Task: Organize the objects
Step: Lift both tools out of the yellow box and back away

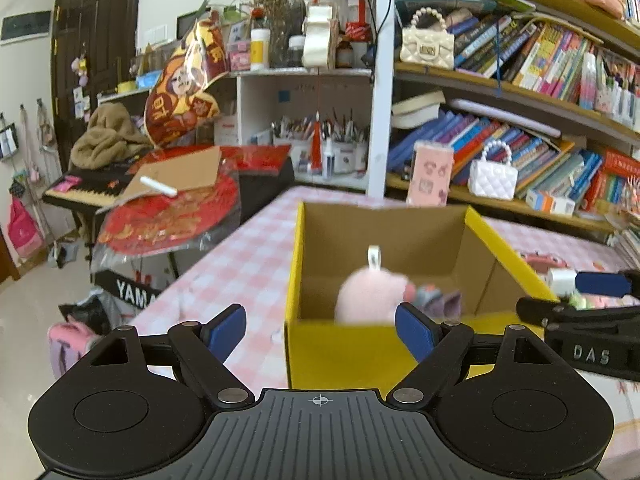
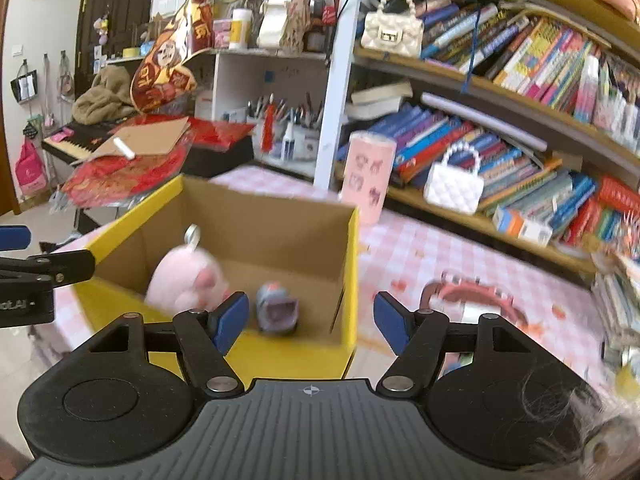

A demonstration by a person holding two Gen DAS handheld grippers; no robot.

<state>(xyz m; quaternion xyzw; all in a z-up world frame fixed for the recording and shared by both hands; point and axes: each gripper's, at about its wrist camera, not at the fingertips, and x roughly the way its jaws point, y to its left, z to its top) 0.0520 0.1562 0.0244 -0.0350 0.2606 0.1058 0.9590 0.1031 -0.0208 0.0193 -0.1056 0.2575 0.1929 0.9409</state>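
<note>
Standing on a pink checked tablecloth (image 2: 404, 248), a yellow cardboard box (image 1: 340, 356) holds a pink plush toy (image 1: 370, 294) and, to its right, a small grey-purple toy (image 2: 276, 306); a pink handbag (image 2: 472, 300) lies just beside the box. Left gripper (image 1: 320, 330) and right gripper (image 2: 310, 318) both hover with jaws parted, gripping nothing.

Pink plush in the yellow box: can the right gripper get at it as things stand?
Probably yes. The box is open-topped, the pink plush lies uncovered beside a small grey toy, and the right gripper stands open and empty just short of it.
</note>
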